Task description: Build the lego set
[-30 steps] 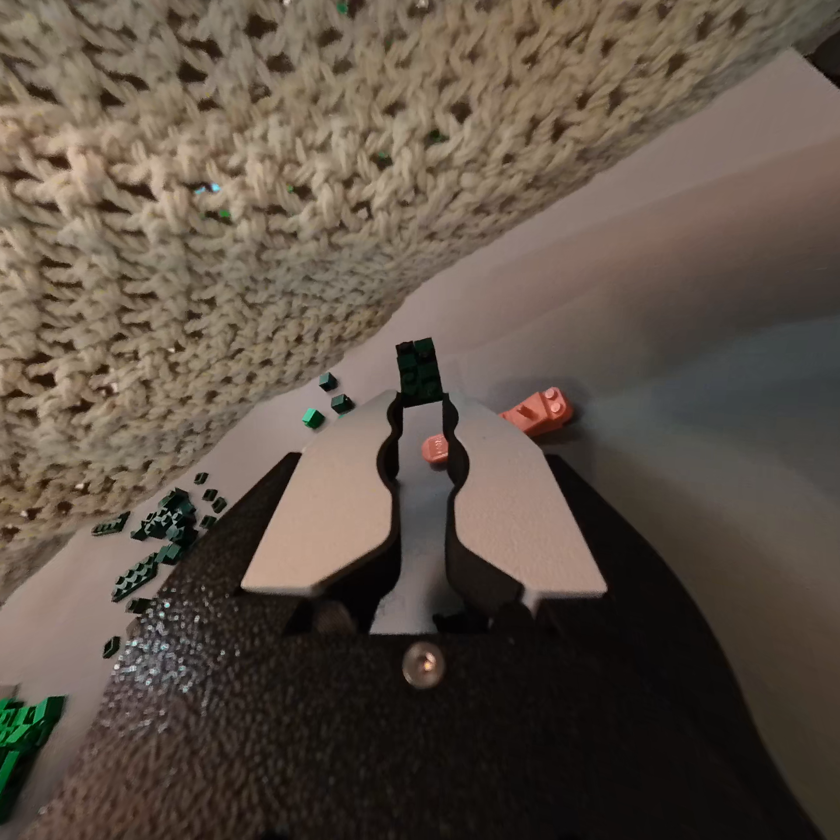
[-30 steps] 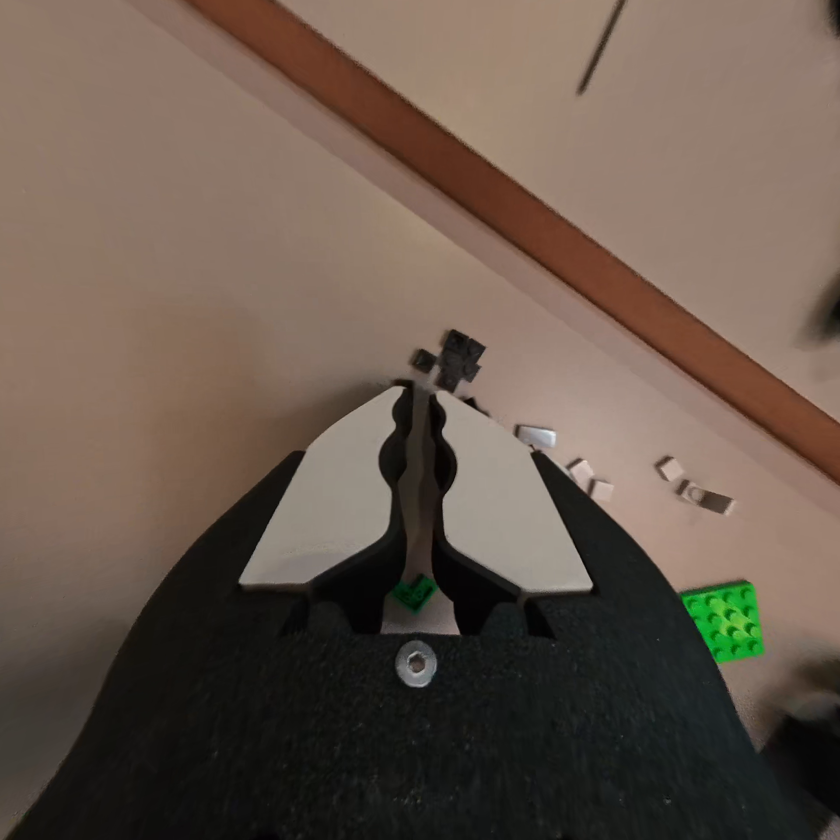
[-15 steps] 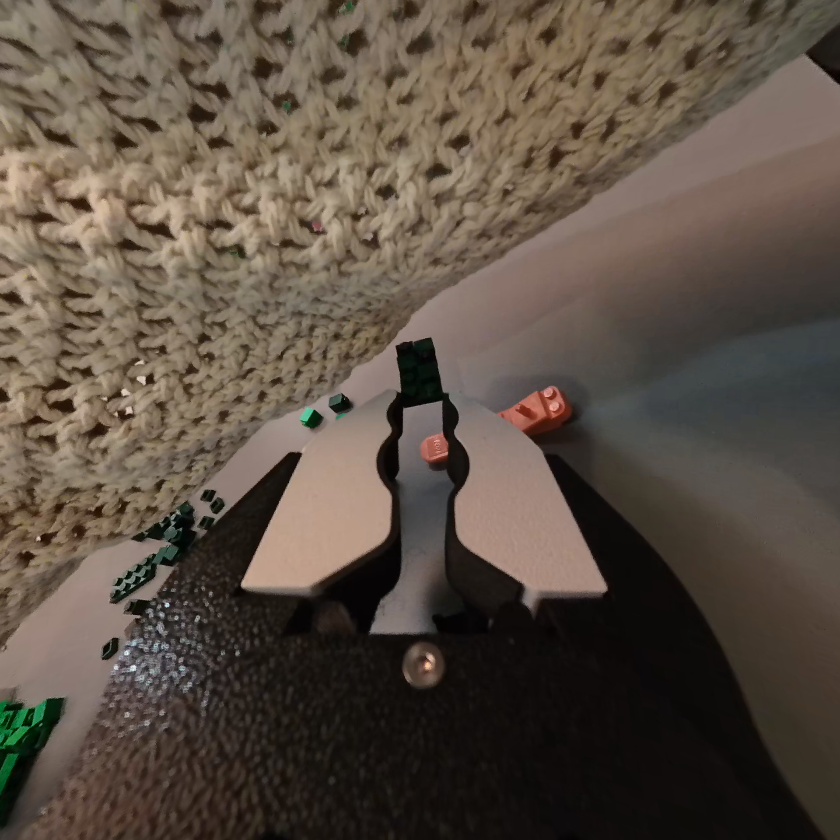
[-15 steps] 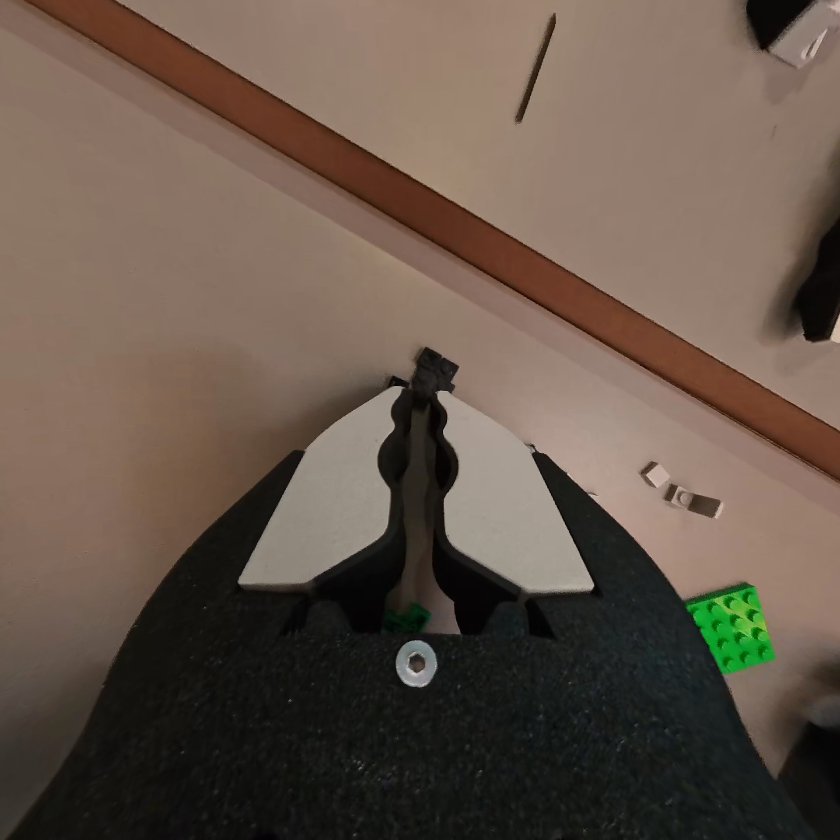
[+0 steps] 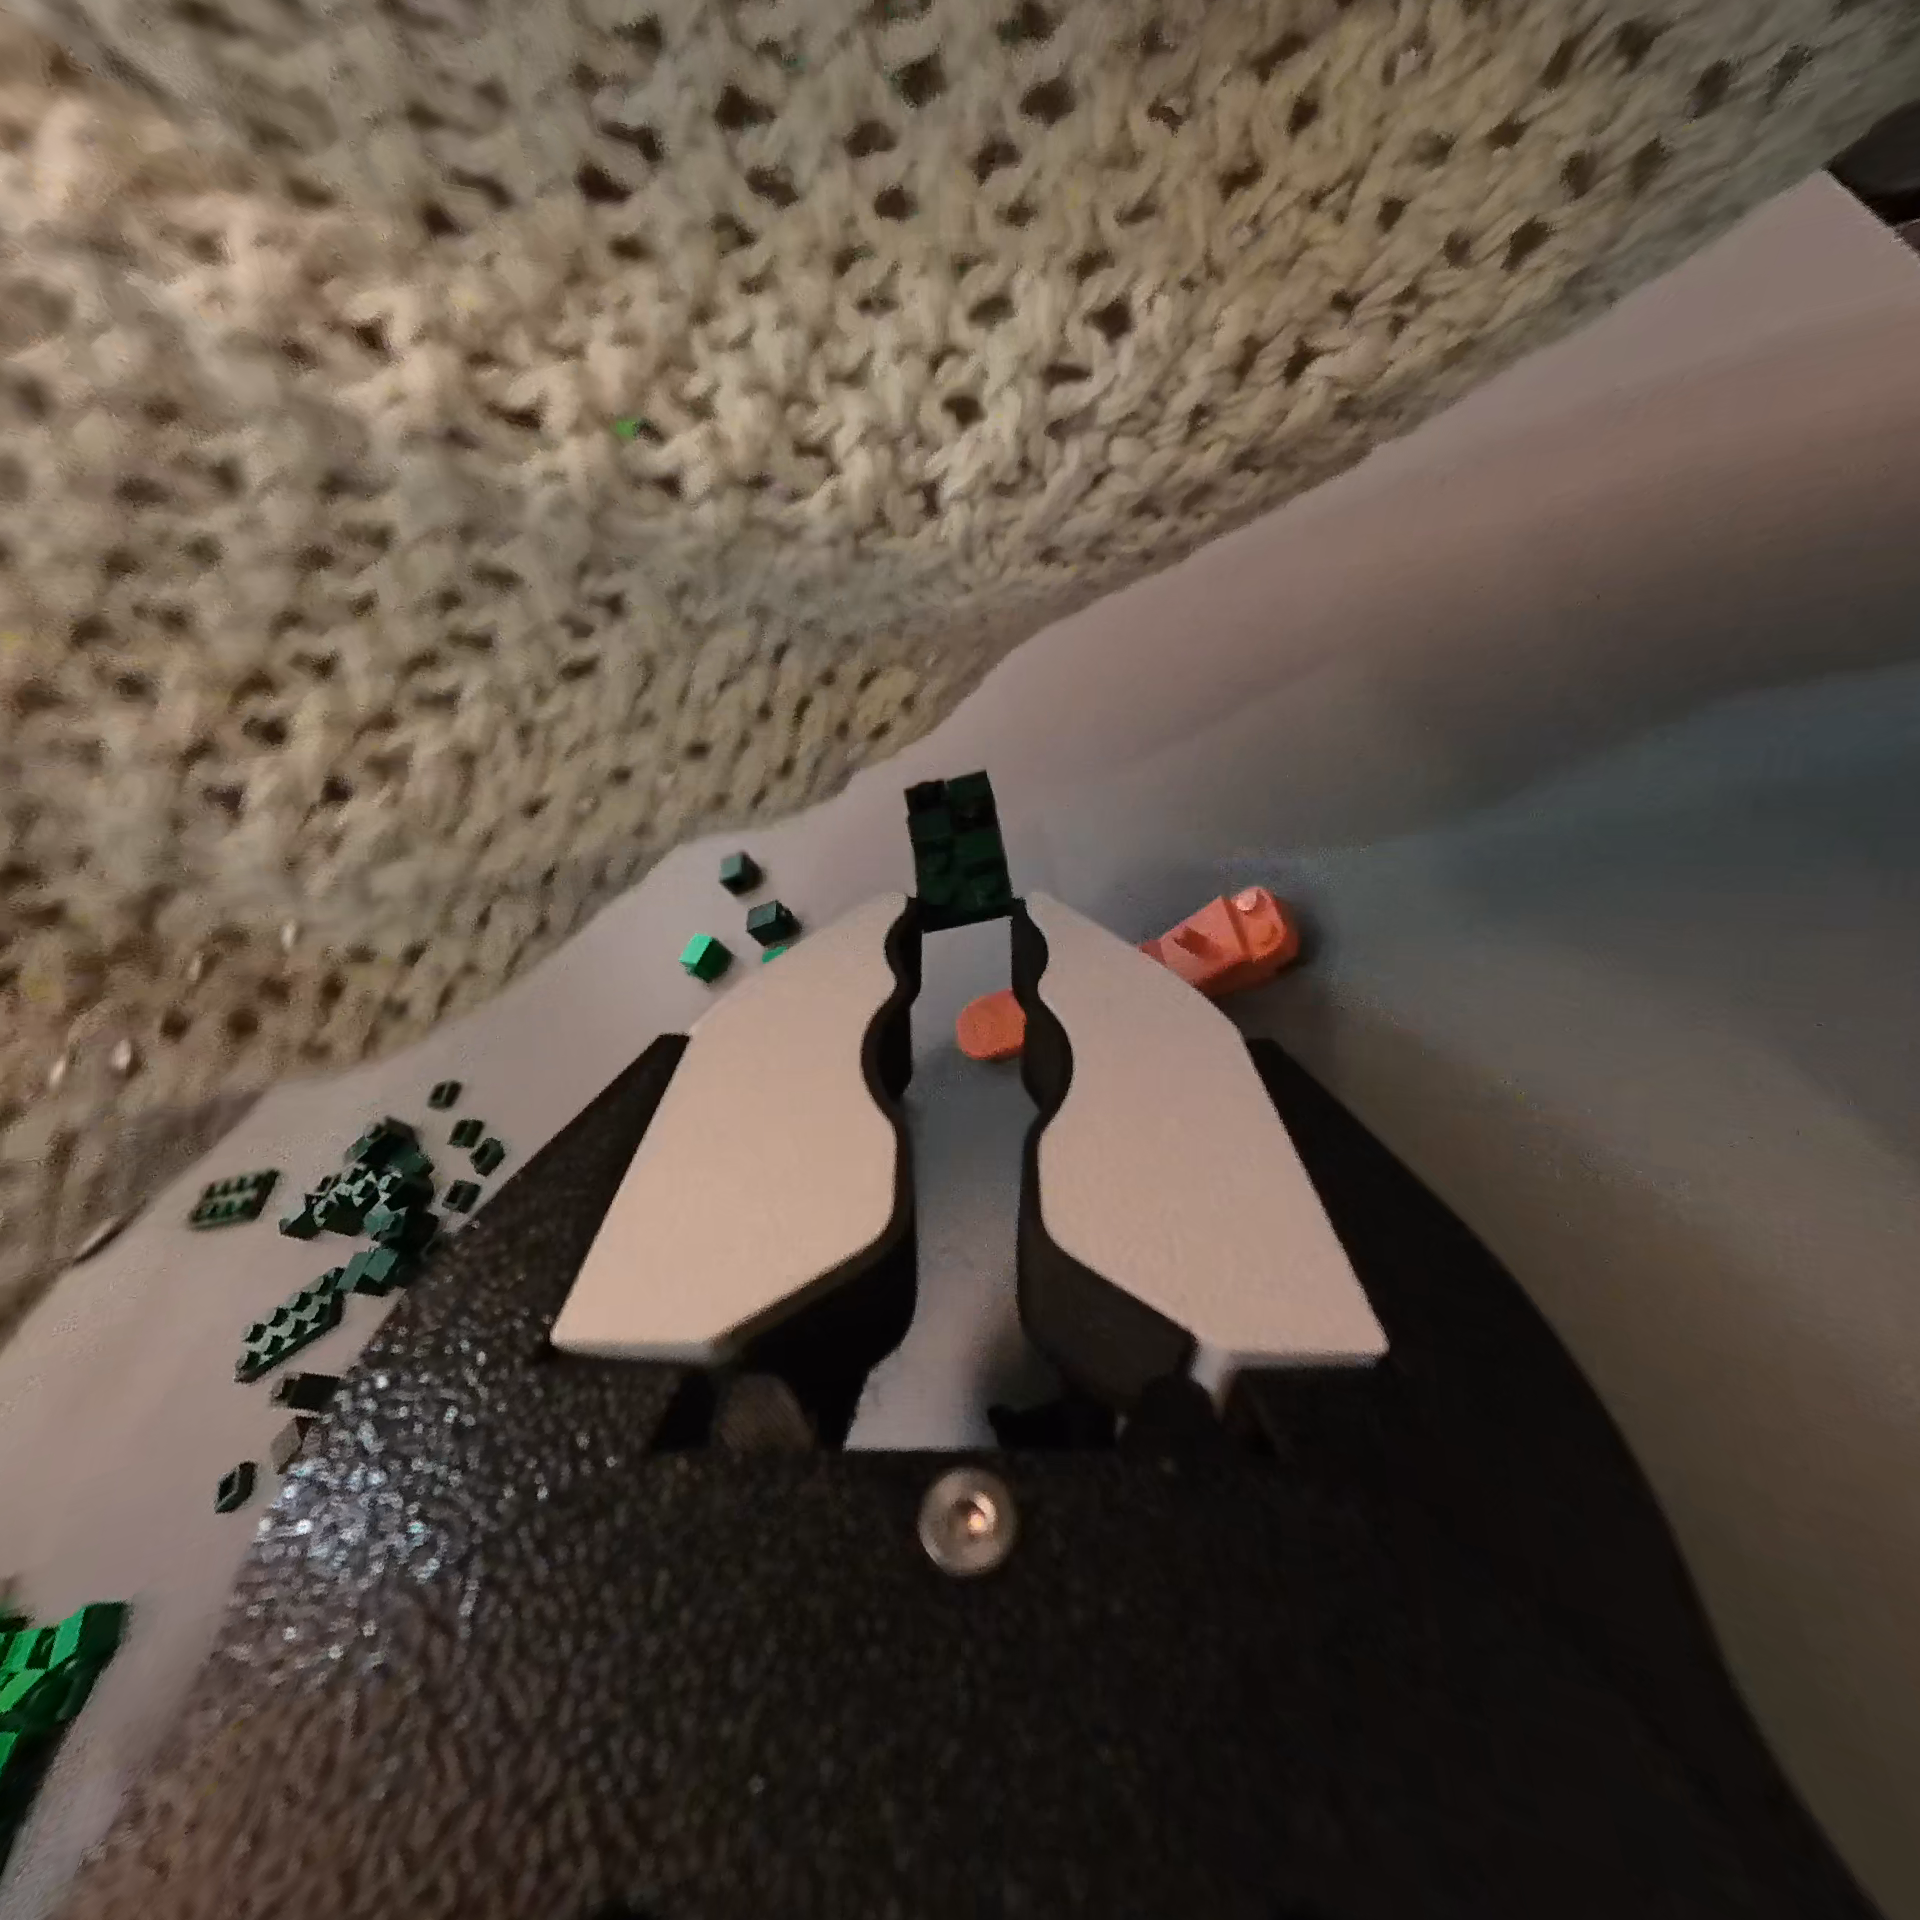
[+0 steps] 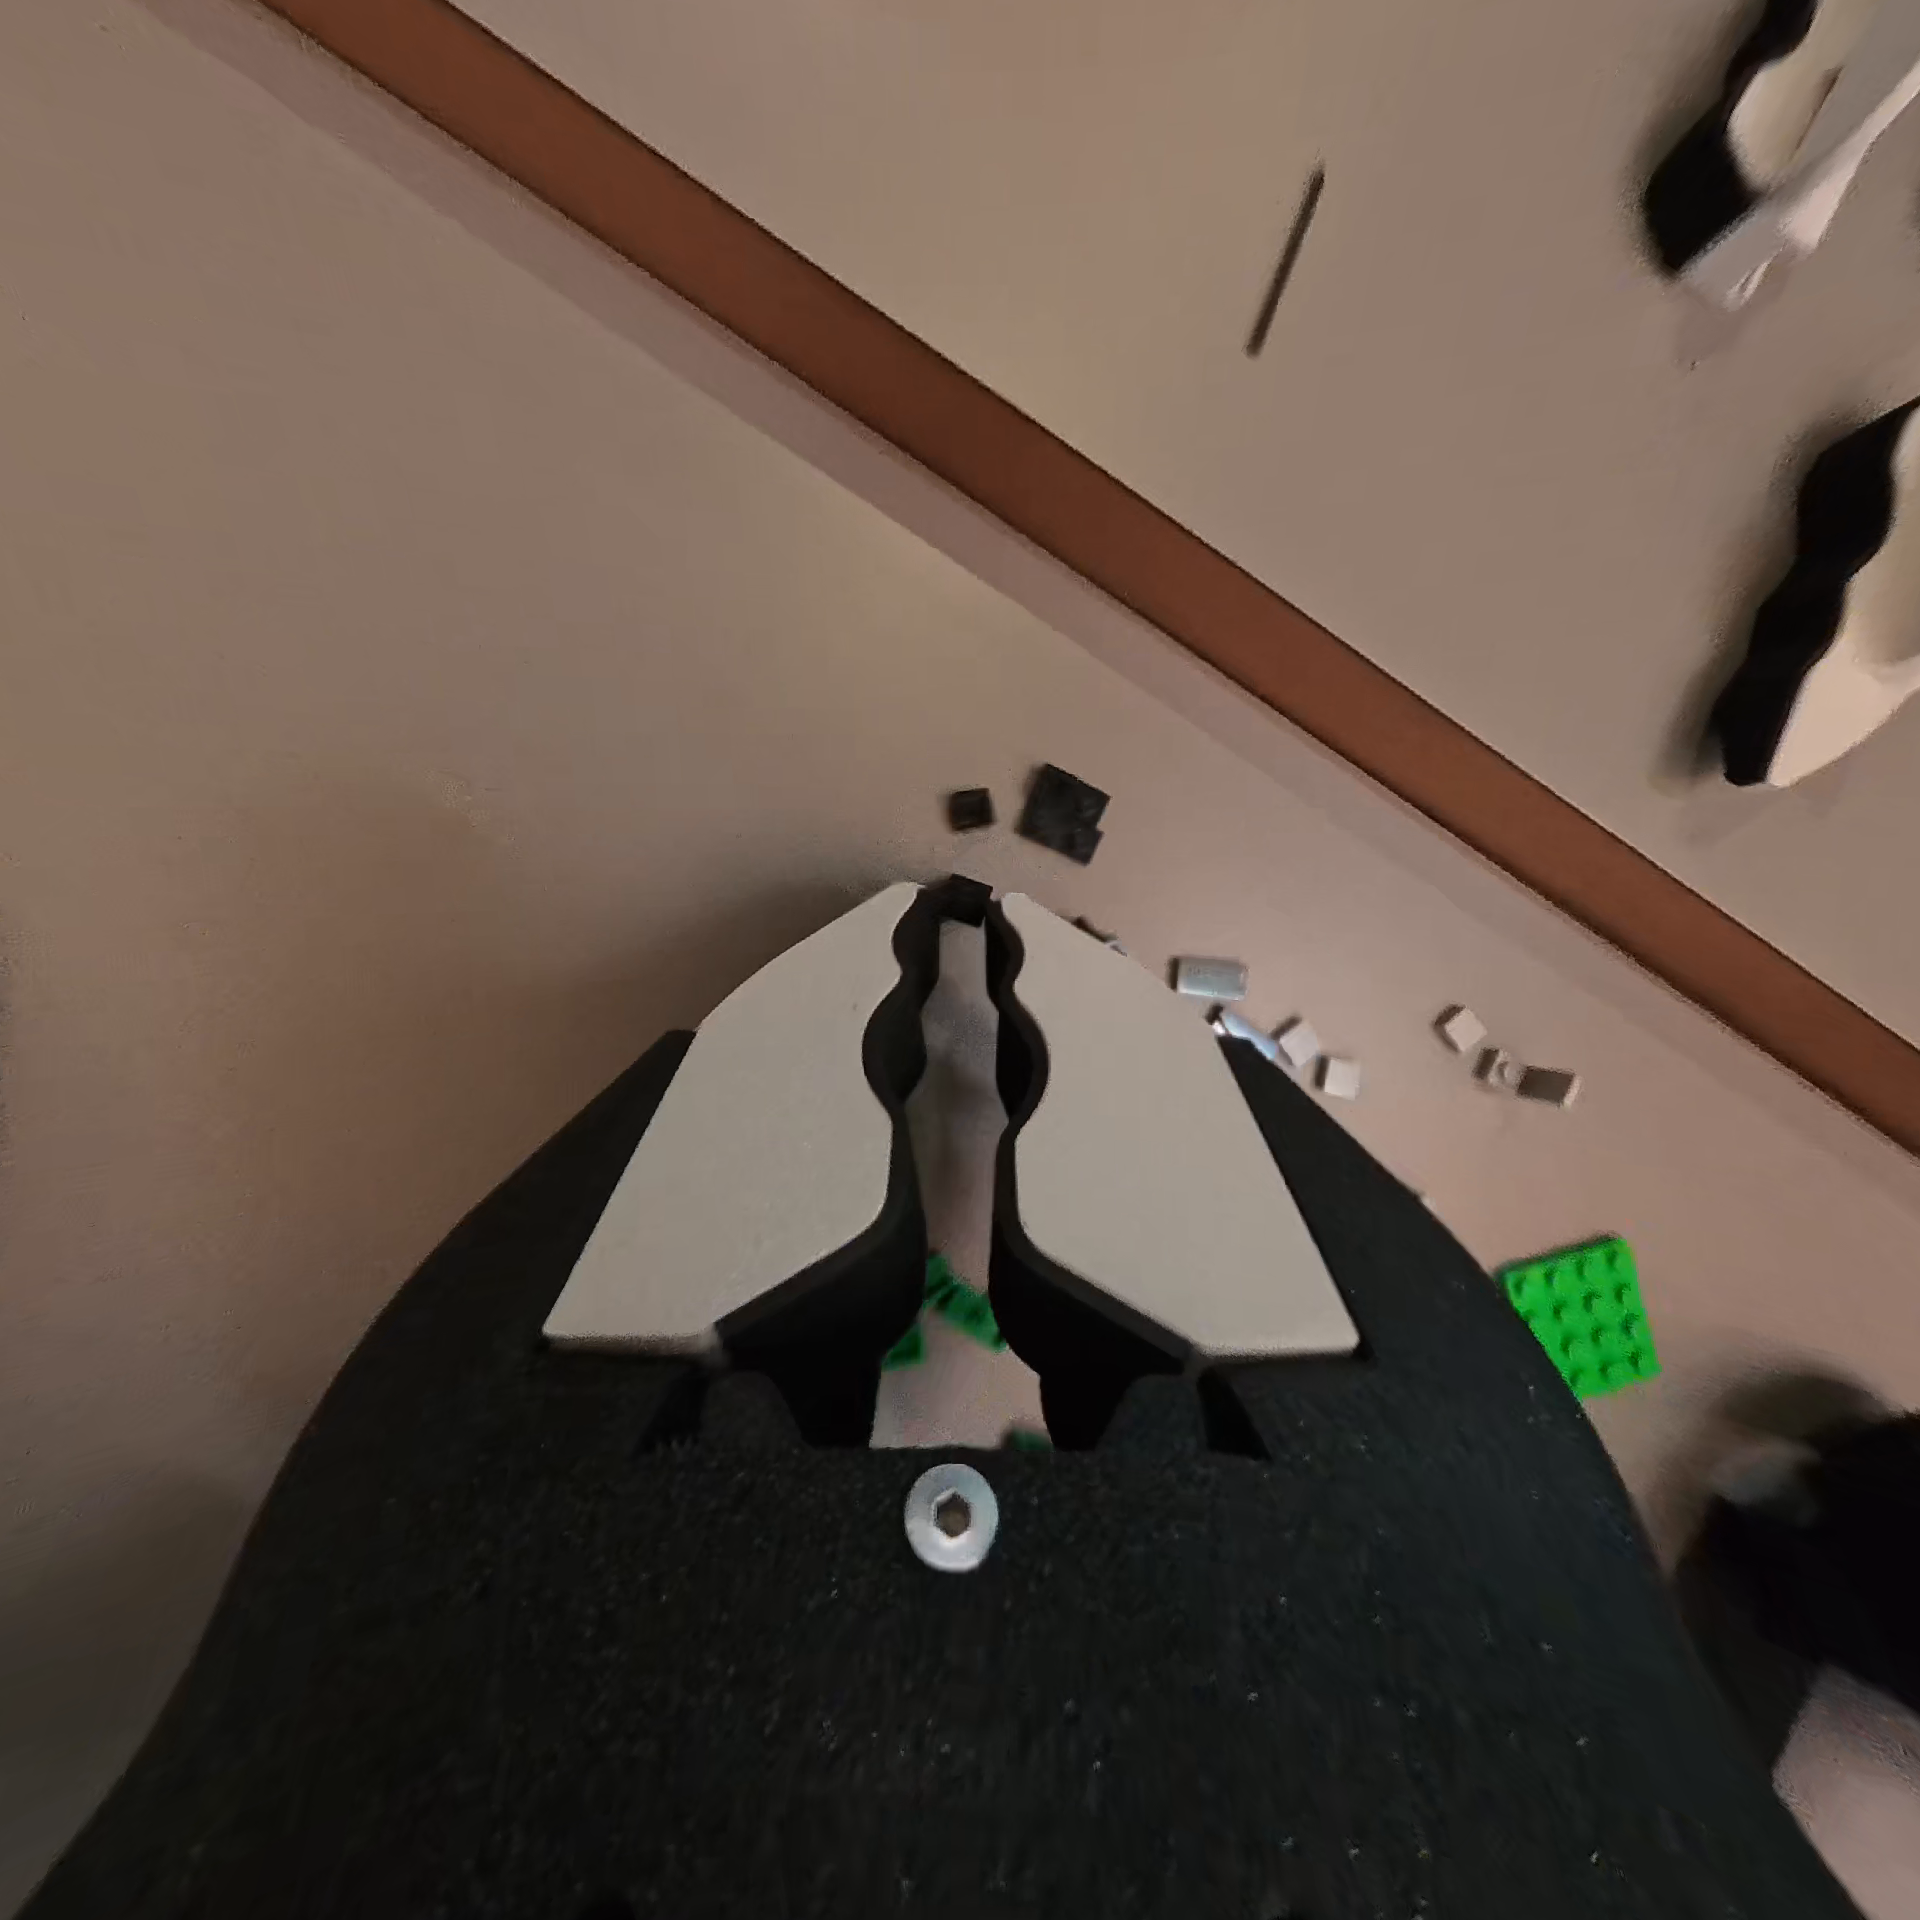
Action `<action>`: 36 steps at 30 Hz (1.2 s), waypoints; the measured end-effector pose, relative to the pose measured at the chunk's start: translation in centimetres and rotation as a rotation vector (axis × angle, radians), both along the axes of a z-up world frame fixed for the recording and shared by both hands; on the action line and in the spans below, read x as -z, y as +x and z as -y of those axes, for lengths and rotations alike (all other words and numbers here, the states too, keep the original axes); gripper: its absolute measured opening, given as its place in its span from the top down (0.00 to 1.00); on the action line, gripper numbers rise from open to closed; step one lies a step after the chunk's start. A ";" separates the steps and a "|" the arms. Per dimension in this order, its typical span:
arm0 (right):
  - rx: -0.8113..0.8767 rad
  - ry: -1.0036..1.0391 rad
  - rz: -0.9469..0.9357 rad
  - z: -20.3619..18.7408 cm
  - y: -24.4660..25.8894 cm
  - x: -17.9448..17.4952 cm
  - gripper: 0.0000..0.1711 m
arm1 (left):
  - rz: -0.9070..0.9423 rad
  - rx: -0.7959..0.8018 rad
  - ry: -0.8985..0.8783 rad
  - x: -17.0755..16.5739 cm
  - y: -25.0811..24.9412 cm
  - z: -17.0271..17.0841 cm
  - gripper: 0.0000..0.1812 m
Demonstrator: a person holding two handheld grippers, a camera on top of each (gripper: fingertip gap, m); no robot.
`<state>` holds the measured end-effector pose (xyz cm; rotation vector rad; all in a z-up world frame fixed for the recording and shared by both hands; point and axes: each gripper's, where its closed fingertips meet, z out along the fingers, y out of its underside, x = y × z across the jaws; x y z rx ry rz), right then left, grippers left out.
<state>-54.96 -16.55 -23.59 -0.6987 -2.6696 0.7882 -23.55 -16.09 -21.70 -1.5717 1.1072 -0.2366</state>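
left tool (image 5: 964,914): clamped on dark green brick stack (image 5: 958,850), frame centre | right tool (image 6: 961,909): tips pinch small black piece (image 6: 966,896), frame centre | loose dark green bricks (image 5: 353,1205) left on surface (image 5: 1558,935) | knit sleeve (image 5: 623,416) upper left | bright green plate (image 6: 1584,1314) lower right

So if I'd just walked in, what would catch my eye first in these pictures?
Probably the big cream knitted sleeve filling the upper left of the left view, over scattered dark green bricks. Next, the left gripper pinching a dark green brick stack at its tips. In the right view, a bright green plate glows at lower right.
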 end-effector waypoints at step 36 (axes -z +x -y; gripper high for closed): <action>0.441 -0.050 -0.195 2.8 33.6 0.3 0.95 | -0.190 0.245 -0.138 3.4 2.0 2.8 0.91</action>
